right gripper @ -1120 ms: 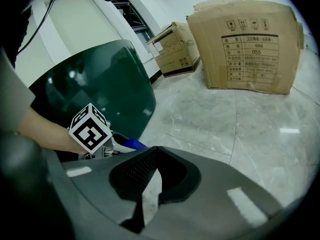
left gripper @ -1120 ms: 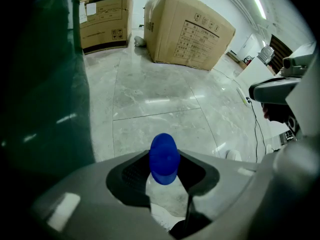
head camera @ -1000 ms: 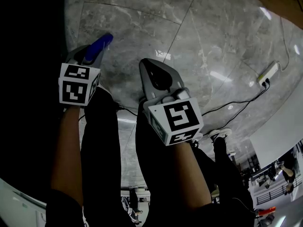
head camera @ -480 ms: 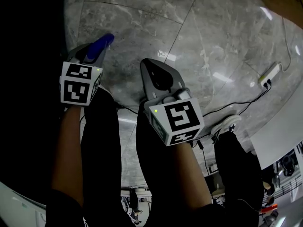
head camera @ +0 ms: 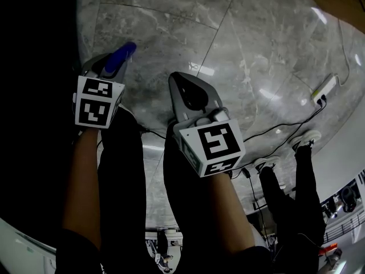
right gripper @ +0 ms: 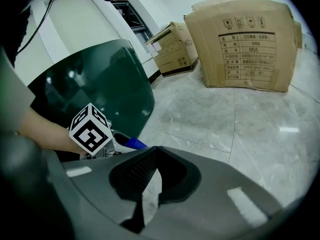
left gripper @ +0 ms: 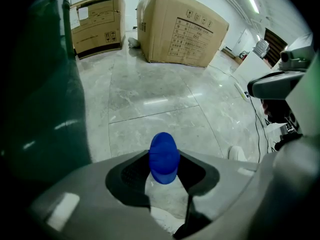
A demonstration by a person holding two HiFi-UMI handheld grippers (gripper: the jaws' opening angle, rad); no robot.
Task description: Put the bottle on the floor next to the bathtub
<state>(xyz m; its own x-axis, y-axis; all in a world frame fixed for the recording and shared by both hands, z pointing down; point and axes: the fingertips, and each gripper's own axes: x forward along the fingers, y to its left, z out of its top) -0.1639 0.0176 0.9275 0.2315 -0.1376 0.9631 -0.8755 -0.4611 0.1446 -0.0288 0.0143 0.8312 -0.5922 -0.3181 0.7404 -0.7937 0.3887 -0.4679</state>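
My left gripper (head camera: 112, 62) is shut on a clear bottle with a blue cap (head camera: 120, 57), held above the grey marble floor. In the left gripper view the cap (left gripper: 164, 157) pokes out between the tips of the left gripper (left gripper: 164, 171). The dark green bathtub (left gripper: 40, 94) rises close on the left. My right gripper (head camera: 175, 77) hangs beside the left one, shut with nothing in it. In the right gripper view the right gripper (right gripper: 154, 151) has its tips together. The left gripper's marker cube (right gripper: 90, 129) and the blue cap (right gripper: 135, 144) show in front of the tub (right gripper: 100, 94).
Cardboard boxes (left gripper: 182, 26) (left gripper: 97, 21) stand on the floor ahead. A white power strip (head camera: 324, 87) with a black cable lies at the right. Another person's legs (head camera: 299, 181) are at the lower right. My own dark trouser legs (head camera: 122, 170) are below the grippers.
Both grippers have stayed almost still with the bottle held. The other person's foot at the right has stepped further right and up.
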